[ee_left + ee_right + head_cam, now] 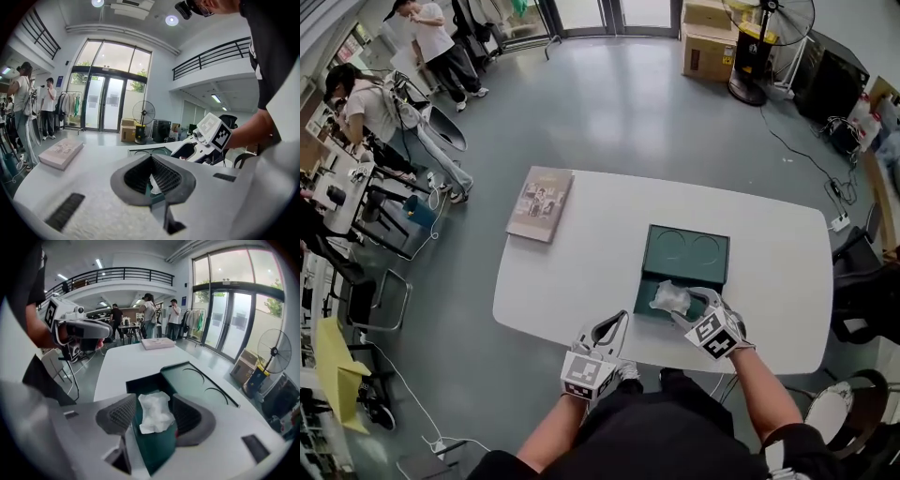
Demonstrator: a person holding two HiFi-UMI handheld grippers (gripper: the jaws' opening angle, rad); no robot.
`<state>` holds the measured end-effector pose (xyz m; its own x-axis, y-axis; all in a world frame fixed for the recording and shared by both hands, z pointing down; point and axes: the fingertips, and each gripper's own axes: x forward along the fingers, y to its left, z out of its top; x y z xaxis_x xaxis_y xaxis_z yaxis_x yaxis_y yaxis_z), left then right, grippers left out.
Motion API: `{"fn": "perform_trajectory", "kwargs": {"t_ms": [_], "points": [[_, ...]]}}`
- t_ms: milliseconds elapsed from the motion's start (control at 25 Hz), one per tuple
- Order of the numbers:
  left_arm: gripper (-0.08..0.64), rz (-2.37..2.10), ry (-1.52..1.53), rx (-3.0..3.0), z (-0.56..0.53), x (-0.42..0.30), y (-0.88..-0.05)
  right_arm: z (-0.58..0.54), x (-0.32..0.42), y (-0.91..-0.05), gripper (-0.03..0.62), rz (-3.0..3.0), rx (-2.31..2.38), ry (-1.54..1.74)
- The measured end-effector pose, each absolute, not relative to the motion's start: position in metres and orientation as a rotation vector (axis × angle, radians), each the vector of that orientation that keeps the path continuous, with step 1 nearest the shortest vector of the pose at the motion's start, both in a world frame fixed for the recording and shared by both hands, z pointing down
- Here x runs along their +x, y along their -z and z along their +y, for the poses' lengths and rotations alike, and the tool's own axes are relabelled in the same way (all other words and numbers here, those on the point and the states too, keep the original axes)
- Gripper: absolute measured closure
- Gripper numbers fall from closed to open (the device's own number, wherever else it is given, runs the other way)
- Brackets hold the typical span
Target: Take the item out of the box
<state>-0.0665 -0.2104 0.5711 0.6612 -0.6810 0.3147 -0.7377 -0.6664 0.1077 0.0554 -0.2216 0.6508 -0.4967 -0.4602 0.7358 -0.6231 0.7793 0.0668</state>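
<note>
A dark green box [645, 302] stands open on the white table [572, 281], its lid [686, 253] lying flat behind it. A crumpled white paper wad [668, 297] sits in the box. My right gripper [686, 306] reaches over the box from the near side. In the right gripper view its jaws [153, 409] stand apart on either side of the wad [152, 411], and the pads do not press it. My left gripper [623, 317] hovers at the table's front edge, left of the box, shut and empty [150, 159].
A flat pale book [540, 202] lies at the table's far left corner. Chairs stand to the right [862, 300] and left [380, 300] of the table. People stand at benches at the far left. A fan [764, 37] and cartons are at the back.
</note>
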Motion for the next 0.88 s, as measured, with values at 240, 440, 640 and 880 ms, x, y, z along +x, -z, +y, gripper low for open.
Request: {"fn": "perform_trajectory", "kwargs": {"t_ms": [240, 440, 640, 880], "points": [[0.548, -1.182, -0.376, 2.607, -0.21, -0.071, -0.587, -0.233, 0.049, -0.69, 0.319, -2.092, 0.663, -0.247], [0.548, -1.21, -0.382, 2.592, -0.219, -0.076, -0.588, -0.237, 0.042, -0.714, 0.313, -2.021, 0.563, -0.245], [0.548, -1.261, -0.375, 2.565, -0.224, -0.084, -0.586, -0.236, 0.034, -0.732, 0.279, -1.971, 0.497, -0.212], [0.548, -1.287, -0.384, 2.522, -0.219, -0.089, -0.593, -0.24, 0.031, -0.749, 0.244, -1.936, 0.467, -0.206]]}}
